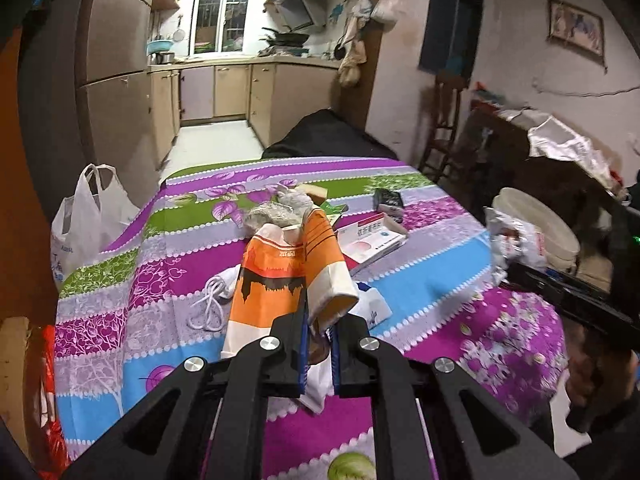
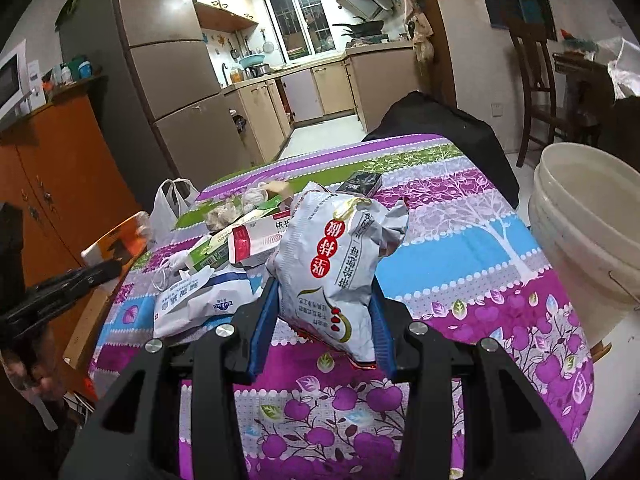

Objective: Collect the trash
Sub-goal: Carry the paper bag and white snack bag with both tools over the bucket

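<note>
Both grippers had trash clamped between their blue pads. Left gripper was squeezed nearly flat on an orange-and-white paper bag, which stood up above the table. Right gripper was partly closed around the lower end of a crumpled silver snack bag printed with red circles, held upright over the cloth.

Beneath them lay a table covered by a striped tablecloth in purple, green, blue and grey bands with leaf and apple prints. More litter sat on it: a red-and-white medicine box, a white tissue pack, a coiled white cord, a small dark packet and some crumpled grey wads near the far end. A white plastic bag stood just off the table's left edge, and stacked white buckets stood at its right side.

Beyond the table a narrow kitchen opened, with beige cabinets, a barred window and a range hood. An orange cupboard carried a microwave, next to a tall fridge. A wooden chair stood by the right wall.
</note>
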{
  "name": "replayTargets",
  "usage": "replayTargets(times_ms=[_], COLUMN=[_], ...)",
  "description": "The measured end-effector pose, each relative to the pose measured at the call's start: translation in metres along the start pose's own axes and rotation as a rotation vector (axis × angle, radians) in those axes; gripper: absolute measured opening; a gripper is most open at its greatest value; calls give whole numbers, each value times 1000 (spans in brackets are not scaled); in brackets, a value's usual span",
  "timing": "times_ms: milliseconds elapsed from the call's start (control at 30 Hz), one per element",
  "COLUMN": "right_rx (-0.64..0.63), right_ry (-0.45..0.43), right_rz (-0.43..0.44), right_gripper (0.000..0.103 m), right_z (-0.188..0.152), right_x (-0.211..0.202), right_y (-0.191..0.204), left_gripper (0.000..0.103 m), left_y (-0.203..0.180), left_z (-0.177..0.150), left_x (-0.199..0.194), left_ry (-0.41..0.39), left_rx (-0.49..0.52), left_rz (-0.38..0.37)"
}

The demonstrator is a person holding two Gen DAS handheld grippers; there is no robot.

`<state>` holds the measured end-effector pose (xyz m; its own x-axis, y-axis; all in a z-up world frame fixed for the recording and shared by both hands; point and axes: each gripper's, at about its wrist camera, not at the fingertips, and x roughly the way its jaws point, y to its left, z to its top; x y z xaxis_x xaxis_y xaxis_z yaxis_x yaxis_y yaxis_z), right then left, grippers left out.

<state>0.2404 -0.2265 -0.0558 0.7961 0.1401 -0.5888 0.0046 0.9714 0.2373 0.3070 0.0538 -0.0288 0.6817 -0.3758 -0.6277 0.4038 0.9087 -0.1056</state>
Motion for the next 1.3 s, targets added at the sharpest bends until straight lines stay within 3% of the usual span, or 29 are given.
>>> replayTargets(times_ms=[267, 667, 933, 1300], right_rx=[-37, -118, -120, -109], right_ry=[12, -25, -55, -92], right_rz=[6, -13, -38, -87], right_gripper=[41, 41, 41, 41], right_z=[-3, -4, 1, 19], right_x=[-1, -8, -17, -31], right_y=[3, 16, 6, -21], left_gripper=[9, 9, 9, 9], left_y=[-18, -20, -39, -86], left_z=[6, 2, 14, 47], left_x=[33, 44, 51, 76], left_ry=[52, 57, 36, -1], left_rx=[2, 0, 52, 134], left_rz=[110, 283, 315, 276])
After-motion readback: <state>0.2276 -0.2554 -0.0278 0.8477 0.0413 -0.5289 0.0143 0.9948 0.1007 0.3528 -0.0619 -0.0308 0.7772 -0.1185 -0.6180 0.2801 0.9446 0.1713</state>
